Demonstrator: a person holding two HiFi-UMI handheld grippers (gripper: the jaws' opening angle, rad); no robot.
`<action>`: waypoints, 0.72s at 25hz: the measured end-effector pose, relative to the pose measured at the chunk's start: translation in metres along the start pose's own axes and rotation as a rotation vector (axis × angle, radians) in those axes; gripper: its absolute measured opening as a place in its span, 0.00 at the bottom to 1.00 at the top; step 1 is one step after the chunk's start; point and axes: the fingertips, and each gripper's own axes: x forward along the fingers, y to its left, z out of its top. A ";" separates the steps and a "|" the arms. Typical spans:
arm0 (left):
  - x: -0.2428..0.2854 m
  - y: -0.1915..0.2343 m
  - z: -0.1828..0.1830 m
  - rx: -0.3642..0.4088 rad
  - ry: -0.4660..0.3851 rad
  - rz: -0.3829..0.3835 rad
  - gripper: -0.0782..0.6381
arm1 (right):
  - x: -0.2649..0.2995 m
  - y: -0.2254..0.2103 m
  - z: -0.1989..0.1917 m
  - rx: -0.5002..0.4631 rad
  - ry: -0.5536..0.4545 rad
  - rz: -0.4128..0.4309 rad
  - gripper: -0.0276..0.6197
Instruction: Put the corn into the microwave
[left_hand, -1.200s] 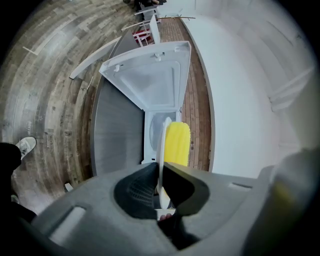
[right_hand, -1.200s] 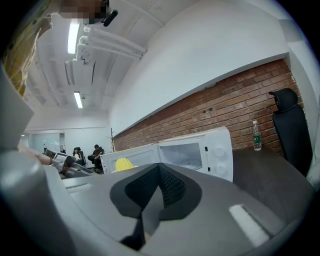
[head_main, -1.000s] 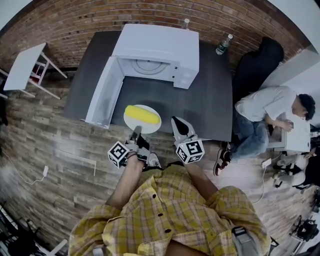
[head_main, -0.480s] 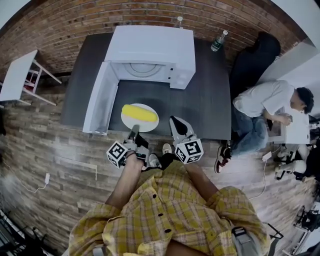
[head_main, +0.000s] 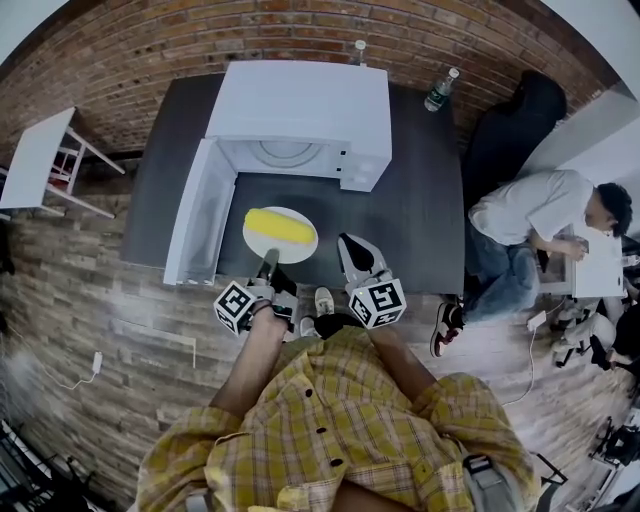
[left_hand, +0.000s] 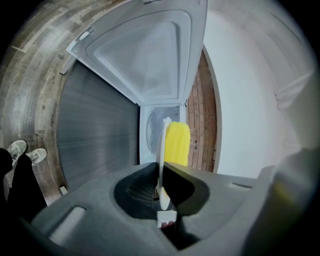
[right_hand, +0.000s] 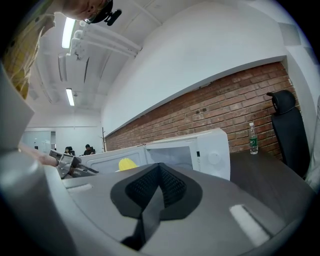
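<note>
Head view: in front of the boxy white microwave (head_main: 300, 105), its smooth door (head_main: 195, 225) open, the left gripper (head_main: 268, 262) clamps the rim of a round white plate (head_main: 303, 243) bearing the cylindrical yellow corn cob (head_main: 271, 226); the right gripper (head_main: 352, 248) has its jaws together and empty.

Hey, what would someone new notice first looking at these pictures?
The bright yellow corn on a white plate, its near rim pinched in the left gripper, over the front of the dark table. Just beyond, the white microwave stands with its door swung wide open on the left.
</note>
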 end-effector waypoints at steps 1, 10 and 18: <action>0.004 0.000 0.002 0.001 -0.004 0.000 0.14 | 0.003 -0.002 0.001 0.000 -0.003 0.005 0.04; 0.045 0.000 0.016 -0.021 -0.046 -0.014 0.14 | 0.027 -0.024 0.004 -0.004 0.002 0.016 0.04; 0.080 0.006 0.027 -0.017 -0.055 -0.007 0.14 | 0.046 -0.037 0.003 0.000 0.012 0.023 0.04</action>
